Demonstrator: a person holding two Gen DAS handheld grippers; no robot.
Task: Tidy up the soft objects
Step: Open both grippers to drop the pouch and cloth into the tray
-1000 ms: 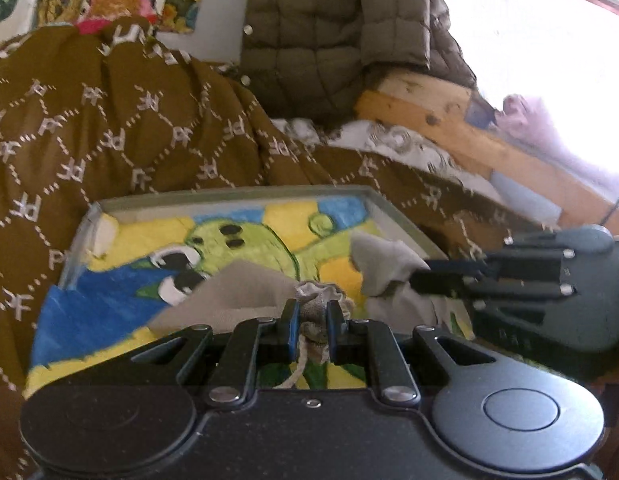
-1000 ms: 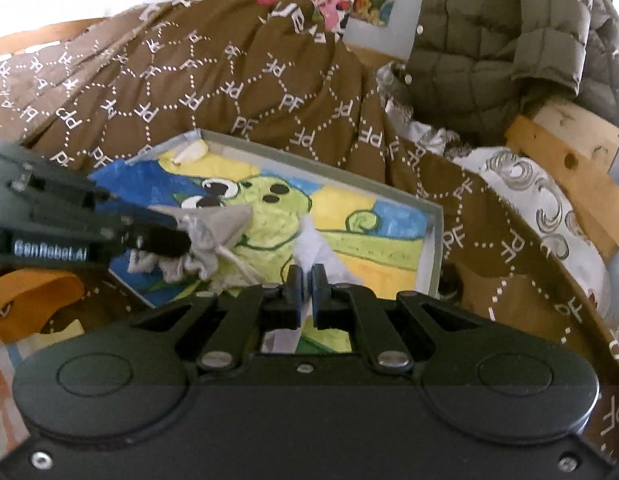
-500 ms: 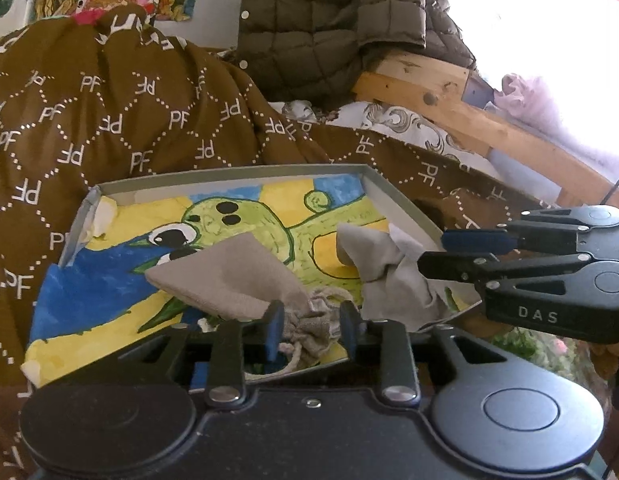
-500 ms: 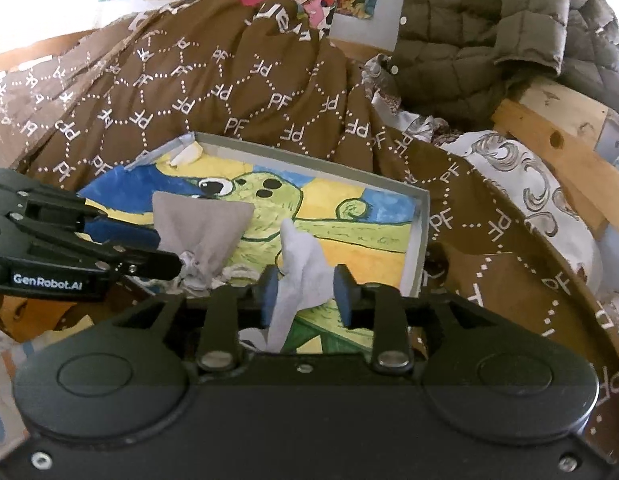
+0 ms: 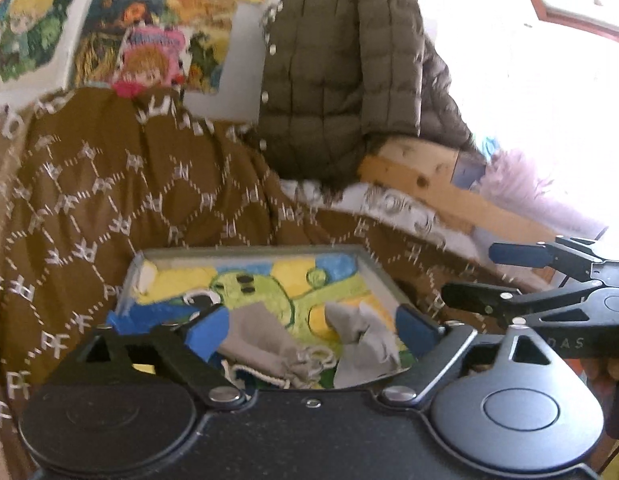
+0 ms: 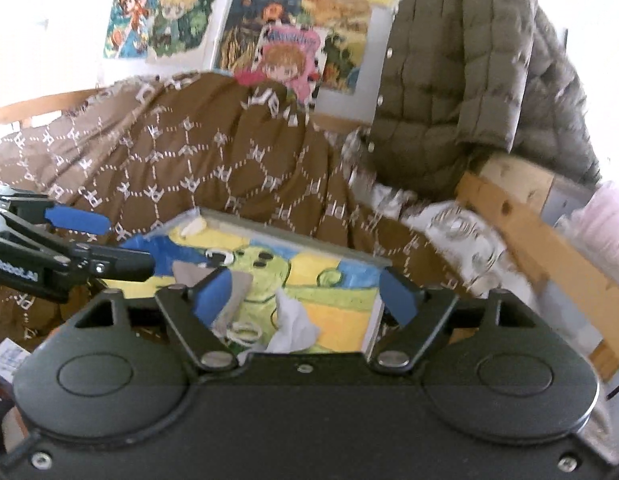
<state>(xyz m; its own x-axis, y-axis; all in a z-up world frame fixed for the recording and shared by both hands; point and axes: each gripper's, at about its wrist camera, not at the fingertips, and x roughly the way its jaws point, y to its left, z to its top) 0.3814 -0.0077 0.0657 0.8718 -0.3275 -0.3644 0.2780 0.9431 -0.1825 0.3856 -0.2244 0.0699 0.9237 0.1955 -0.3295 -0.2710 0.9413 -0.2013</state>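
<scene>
A shallow grey box (image 5: pixel 249 251) with a painted green cartoon figure on its floor lies on the bed. Inside it rest a beige-grey drawstring pouch (image 5: pixel 261 344) and, to its right, a crumpled pale grey cloth (image 5: pixel 365 336). My left gripper (image 5: pixel 313 330) is open wide just above and in front of both, holding nothing. To the right hangs my right gripper (image 5: pixel 481 276), also open. The right wrist view shows the box (image 6: pixel 293 242), the pouch (image 6: pixel 239 292), the cloth (image 6: pixel 293 324), my open right gripper (image 6: pixel 305 294) and my open left gripper (image 6: pixel 109 242) at the left.
A brown blanket with a white pattern (image 5: pixel 109 200) is heaped behind and around the box. An olive quilted jacket (image 5: pixel 341 80) hangs over a wooden bed frame (image 5: pixel 429 188). Colourful posters (image 6: pixel 277 40) cover the wall. A lilac fluffy item (image 5: pixel 521 184) lies at the right.
Both grippers went from shut to wide open, letting go of the pouch and the cloth, which now lie in the box. Both grippers drew back and up.
</scene>
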